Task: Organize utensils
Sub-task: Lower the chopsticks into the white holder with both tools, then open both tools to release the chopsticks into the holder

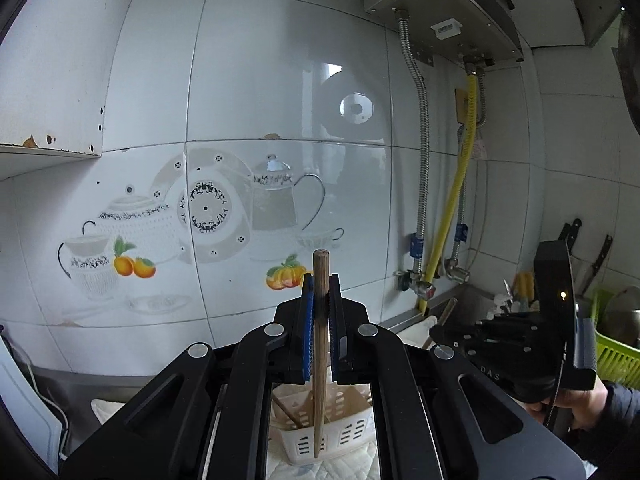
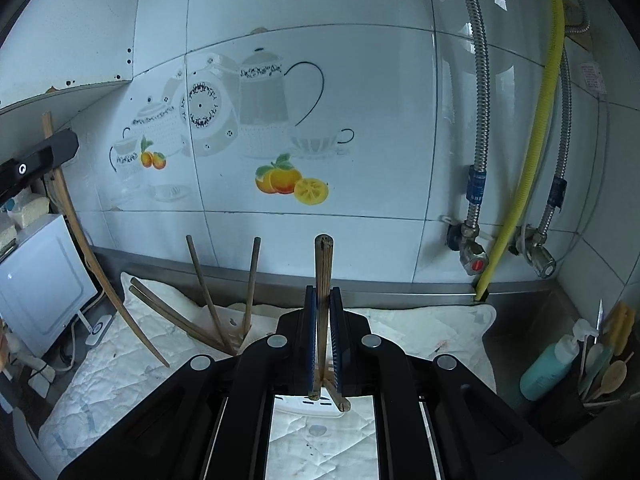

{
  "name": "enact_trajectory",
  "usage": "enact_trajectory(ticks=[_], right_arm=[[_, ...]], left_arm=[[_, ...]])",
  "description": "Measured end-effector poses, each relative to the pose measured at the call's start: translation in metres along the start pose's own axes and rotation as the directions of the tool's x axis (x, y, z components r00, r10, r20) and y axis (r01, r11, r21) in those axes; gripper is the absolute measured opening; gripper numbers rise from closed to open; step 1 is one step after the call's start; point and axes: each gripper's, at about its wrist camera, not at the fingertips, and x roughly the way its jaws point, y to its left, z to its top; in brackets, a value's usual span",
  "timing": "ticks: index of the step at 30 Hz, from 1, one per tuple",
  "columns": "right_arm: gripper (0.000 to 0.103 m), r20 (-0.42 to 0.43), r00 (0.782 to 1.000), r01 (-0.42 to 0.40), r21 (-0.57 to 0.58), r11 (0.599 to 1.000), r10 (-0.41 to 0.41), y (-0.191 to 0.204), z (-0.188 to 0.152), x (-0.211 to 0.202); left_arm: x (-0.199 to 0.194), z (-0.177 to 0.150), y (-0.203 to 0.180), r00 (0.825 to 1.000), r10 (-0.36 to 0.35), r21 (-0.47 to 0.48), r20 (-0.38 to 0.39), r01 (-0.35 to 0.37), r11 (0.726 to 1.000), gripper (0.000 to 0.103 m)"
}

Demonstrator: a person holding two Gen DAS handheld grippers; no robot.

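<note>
My left gripper [image 1: 321, 280] is shut on a wooden chopstick [image 1: 320, 344] held upright above the white slotted utensil basket [image 1: 328, 436]. Its lower end hangs over the basket's front compartment. My right gripper [image 2: 322, 292] is shut on another wooden chopstick [image 2: 322, 304], also upright. Several chopsticks [image 2: 208, 300] lean out of the basket [image 2: 316, 404] in the right wrist view. The left gripper's body [image 2: 36, 160] shows at the left there, with its long chopstick [image 2: 92, 264] slanting down. The right gripper's body [image 1: 520, 344] shows at the right in the left wrist view.
A white quilted mat [image 2: 120, 376] covers the steel counter under the basket. A tiled wall with teapot decals stands behind. Metal and yellow hoses [image 2: 532, 128] run down at the right. A teal bottle [image 2: 552, 368] and a spoon holder [image 2: 604, 380] stand far right. A green dish rack [image 1: 616, 344] is beyond.
</note>
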Motion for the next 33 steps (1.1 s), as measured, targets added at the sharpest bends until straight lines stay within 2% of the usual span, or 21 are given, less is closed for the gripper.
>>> enact_trajectory(ticks=[7, 13, 21, 27, 31, 33], right_arm=[[0.007, -0.008, 1.000, -0.003, -0.018, 1.000, 0.003, 0.001, -0.004, 0.007], [0.007, 0.000, 1.000, -0.003, -0.025, 1.000, 0.003, 0.000, -0.002, 0.011], [0.007, 0.006, 1.000, -0.005, -0.043, 0.999, 0.006, 0.000, -0.001, 0.014], [0.008, 0.003, 1.000, -0.010, -0.044, 0.999, 0.010, 0.001, -0.004, 0.015], [0.018, 0.023, 1.000, 0.000, -0.053, 0.999, 0.001, 0.003, -0.004, 0.006], [0.018, 0.033, 0.999, 0.000, -0.056, 0.998, 0.001, 0.005, -0.004, -0.001]], left_arm=[[0.020, 0.001, 0.006, 1.000, 0.002, -0.022, -0.014, -0.003, 1.000, 0.005], [0.035, 0.008, 0.007, 0.999, 0.038, -0.008, 0.018, -0.038, 0.999, 0.005], [0.059, 0.003, 0.017, 0.998, 0.054, -0.051, 0.024, -0.052, 0.997, 0.005], [0.081, -0.018, 0.026, 0.996, 0.060, -0.084, -0.063, -0.066, 0.994, 0.005], [0.084, -0.027, 0.030, 0.993, 0.052, -0.095, -0.102, -0.061, 0.994, 0.006], [0.080, -0.030, 0.028, 0.993, 0.046, -0.087, -0.107, -0.055, 0.995, 0.009]])
